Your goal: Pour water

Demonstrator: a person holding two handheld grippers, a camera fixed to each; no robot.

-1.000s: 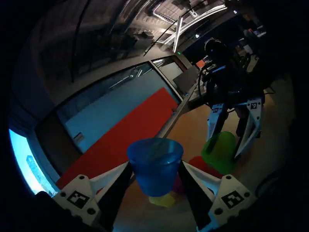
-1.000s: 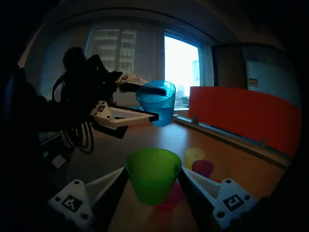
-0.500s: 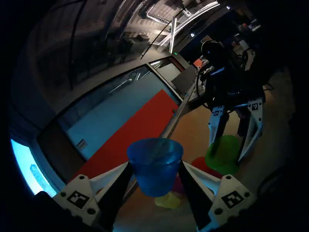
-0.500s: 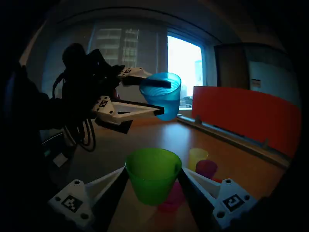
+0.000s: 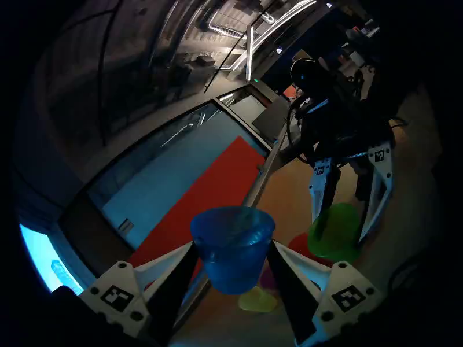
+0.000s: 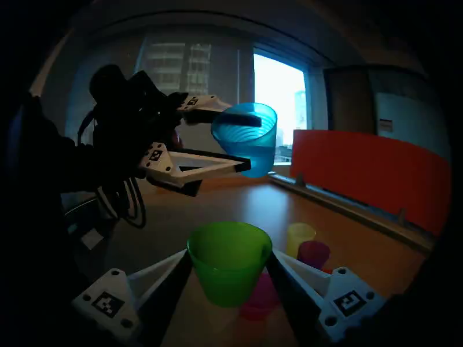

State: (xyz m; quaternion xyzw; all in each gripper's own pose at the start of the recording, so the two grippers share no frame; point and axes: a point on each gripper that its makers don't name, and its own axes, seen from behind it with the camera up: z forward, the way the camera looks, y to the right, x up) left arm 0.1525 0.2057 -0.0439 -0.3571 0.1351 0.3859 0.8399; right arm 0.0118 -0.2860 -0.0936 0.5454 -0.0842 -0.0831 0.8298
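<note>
Holds a blue cup clamped between both fingers of the left hand-held gripper, raised well above the wooden surface. From the right gripper view, tilted, mouth leaning toward the camera, in front of a bright window. Grips a green cup in the right hand-held gripper, fingers pressed on both its sides, upright, lower than the blue cup and apart from it. Cannot tell whether either cup carries water. Beyond the green cup, on the surface: a yellow cup and a purple cup just beside each other, a pink cup closer in. Along the far edge, a red panel.
</note>
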